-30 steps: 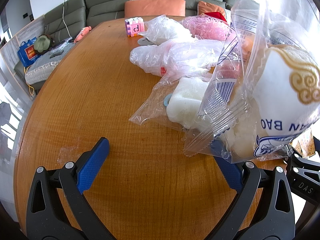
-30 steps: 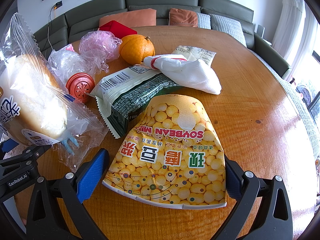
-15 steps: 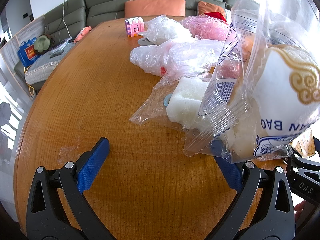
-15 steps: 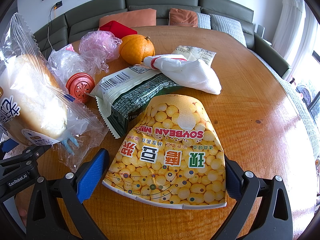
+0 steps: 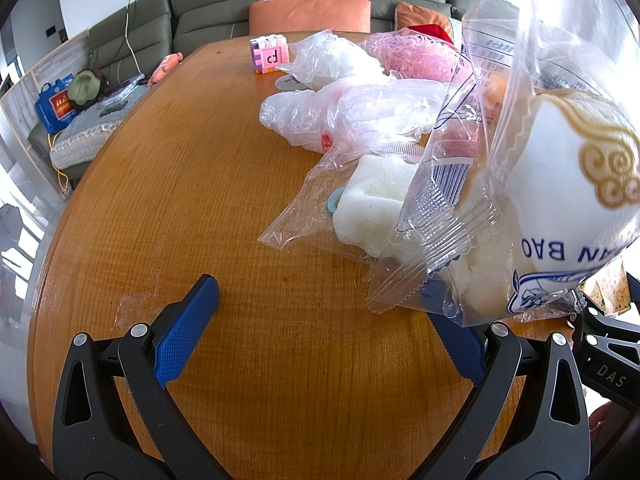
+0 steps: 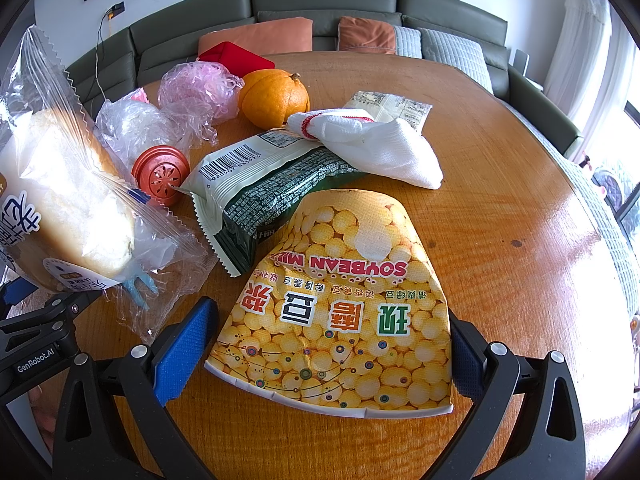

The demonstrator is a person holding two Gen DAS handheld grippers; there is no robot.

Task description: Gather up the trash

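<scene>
Both tongs (image 5: 320,320) (image 6: 332,344) gape wide (right round flattened soybean cup (image 6: 340,312)), glossy wood table (image 5: 180,180).

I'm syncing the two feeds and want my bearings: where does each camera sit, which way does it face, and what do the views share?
Left wrist: sits behind the left gripper, facing along its open fingers across the wooden table toward the sofa; the bread bag looms on the right.
Right wrist: sits behind the right gripper, facing the same way; its open fingers flank the soybean milk cup, and the left gripper's frame shows lower left.
Shared: the bread bag, pink plastic bundle, table and sofa.
</scene>
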